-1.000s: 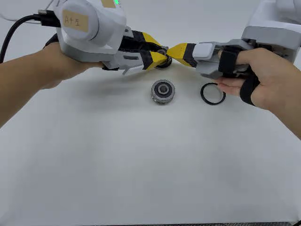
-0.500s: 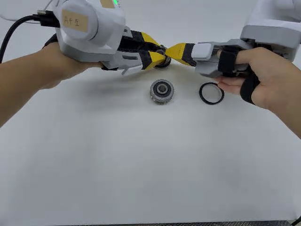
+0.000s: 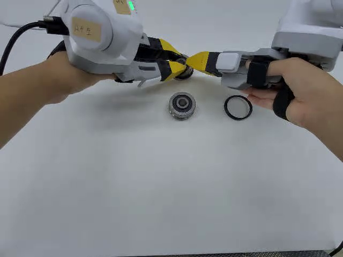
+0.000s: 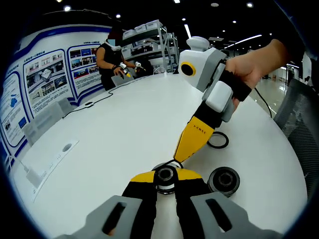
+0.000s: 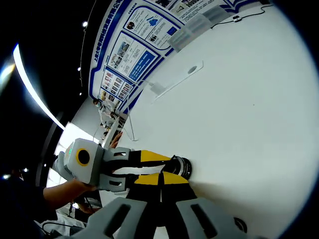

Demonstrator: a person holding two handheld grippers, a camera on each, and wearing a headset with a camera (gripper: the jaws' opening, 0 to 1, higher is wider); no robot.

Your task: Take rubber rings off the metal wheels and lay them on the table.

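White table [image 3: 161, 203]; wall posters [image 4: 45, 74], perhaps diagrams

Black rubber ring [image 3: 237, 107], silver-grey wheel [image 3: 182, 105], white table [image 3: 161, 187].

Handwritten tan label [image 3: 86, 28] on left gripper [image 3: 180, 65] illegible. Wall posters [image 4: 31, 84]: print too small.

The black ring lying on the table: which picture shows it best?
The head view: the black ring lies whole, uncovered. In the left gripper view the right gripper hides part of it. In the right gripper view, I cannot tell.
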